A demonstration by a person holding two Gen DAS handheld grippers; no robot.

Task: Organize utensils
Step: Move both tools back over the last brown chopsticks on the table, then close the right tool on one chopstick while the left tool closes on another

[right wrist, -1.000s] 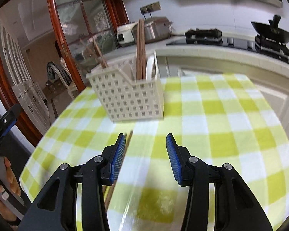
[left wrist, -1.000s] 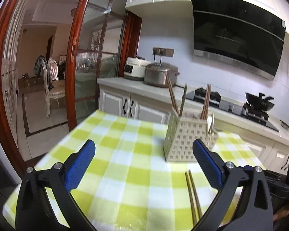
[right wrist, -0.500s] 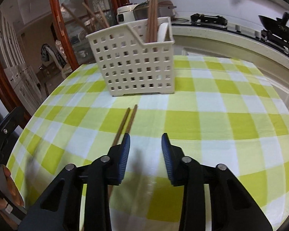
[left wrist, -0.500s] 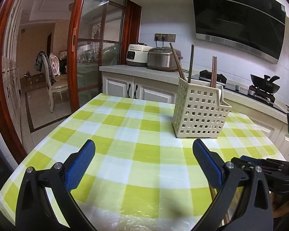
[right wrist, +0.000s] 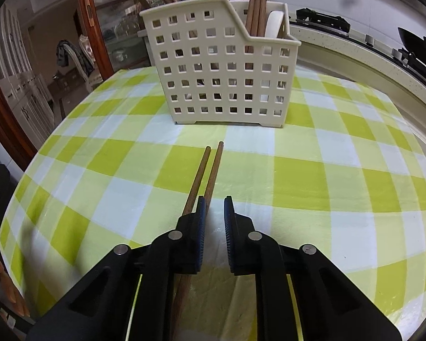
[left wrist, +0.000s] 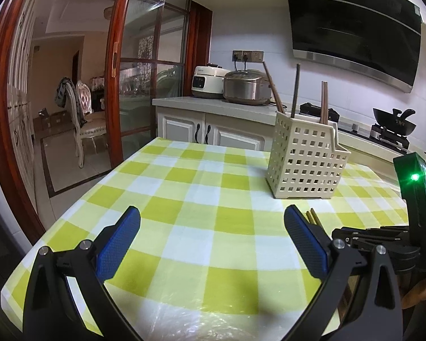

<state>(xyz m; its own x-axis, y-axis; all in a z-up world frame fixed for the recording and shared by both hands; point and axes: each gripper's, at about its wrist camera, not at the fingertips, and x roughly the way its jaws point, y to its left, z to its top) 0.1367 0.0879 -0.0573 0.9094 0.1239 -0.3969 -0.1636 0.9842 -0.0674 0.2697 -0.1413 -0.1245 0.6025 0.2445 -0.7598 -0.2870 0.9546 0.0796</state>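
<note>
On the checked tablecloth [right wrist: 298, 176], the chopstick pair [right wrist: 207, 176] lay pointing at the utensil basket [right wrist: 221, 65], just left of the right gripper [right wrist: 214, 207], jaws closing on nothing, while the left gripper [left wrist: 213, 227] gaped wide farther off.

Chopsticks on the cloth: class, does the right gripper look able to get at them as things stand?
Probably yes. The chopsticks lie bare on the cloth, nothing over them. The right gripper sits just beside them, jaws closing with only cloth between, so it must shift slightly left.
</note>
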